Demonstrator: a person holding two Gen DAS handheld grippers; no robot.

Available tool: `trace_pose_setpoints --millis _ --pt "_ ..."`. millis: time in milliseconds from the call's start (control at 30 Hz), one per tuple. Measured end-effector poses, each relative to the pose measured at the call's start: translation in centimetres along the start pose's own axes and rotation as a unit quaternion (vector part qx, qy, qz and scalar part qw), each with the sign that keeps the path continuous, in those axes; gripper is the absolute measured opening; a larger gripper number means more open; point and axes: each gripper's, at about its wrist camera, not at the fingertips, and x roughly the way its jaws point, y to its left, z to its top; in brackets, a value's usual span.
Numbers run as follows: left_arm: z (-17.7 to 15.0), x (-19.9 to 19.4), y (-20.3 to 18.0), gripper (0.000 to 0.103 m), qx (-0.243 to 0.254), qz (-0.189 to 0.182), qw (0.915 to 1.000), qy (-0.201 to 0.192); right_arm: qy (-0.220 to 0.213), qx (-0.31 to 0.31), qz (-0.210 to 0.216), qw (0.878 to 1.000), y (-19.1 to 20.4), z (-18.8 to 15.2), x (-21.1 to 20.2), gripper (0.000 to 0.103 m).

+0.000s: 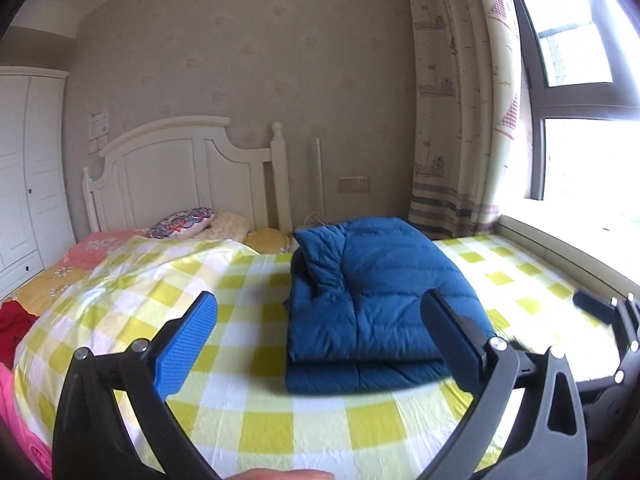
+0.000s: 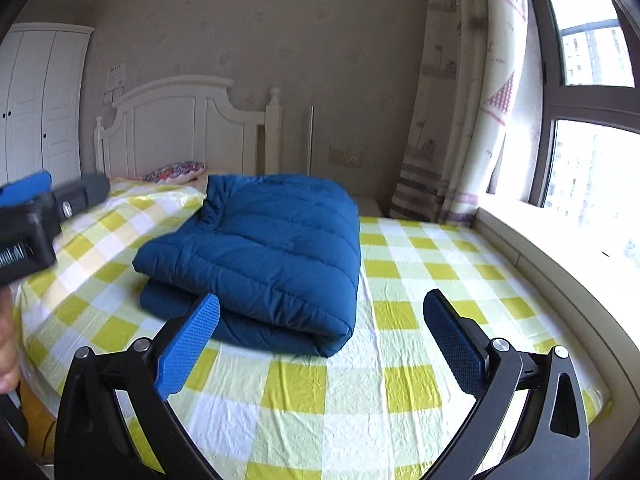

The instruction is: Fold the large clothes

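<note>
A blue quilted down jacket lies folded in a thick rectangle on the yellow-and-white checked bed sheet. It also shows in the right wrist view. My left gripper is open and empty, held above the sheet just in front of the jacket's near edge. My right gripper is open and empty, in front of the jacket's near right corner. The left gripper also shows at the left edge of the right wrist view, and the right gripper shows at the right edge of the left wrist view.
A white headboard and pillows are at the far end. A white wardrobe stands at the left. Pink and red clothes lie at the bed's left side. A curtain and window sill border the right.
</note>
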Motion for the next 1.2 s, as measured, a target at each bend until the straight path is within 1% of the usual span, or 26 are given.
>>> trace_pose_setpoints --millis 100,233,567,1200 --pt "-0.5 0.0 -0.3 0.101 0.0 -0.004 1.0 0.003 -0.032 0.005 -0.001 0.999 0.1 0.5 -1.4 0.098" --pt "-0.9 -0.1 -0.4 0.101 0.0 -0.005 1.0 0.006 -0.052 0.005 0.001 0.999 0.1 0.8 -2.0 0.098" --pt "-1.2 0.2 -0.1 0.101 -0.007 -0.003 0.9999 0.013 -0.046 0.008 0.002 0.999 0.1 0.9 -1.8 0.098" --pt "-1.7 0.3 0.3 0.101 -0.007 0.002 0.9998 0.017 -0.056 0.013 0.002 0.998 -0.3 0.9 -2.3 0.098"
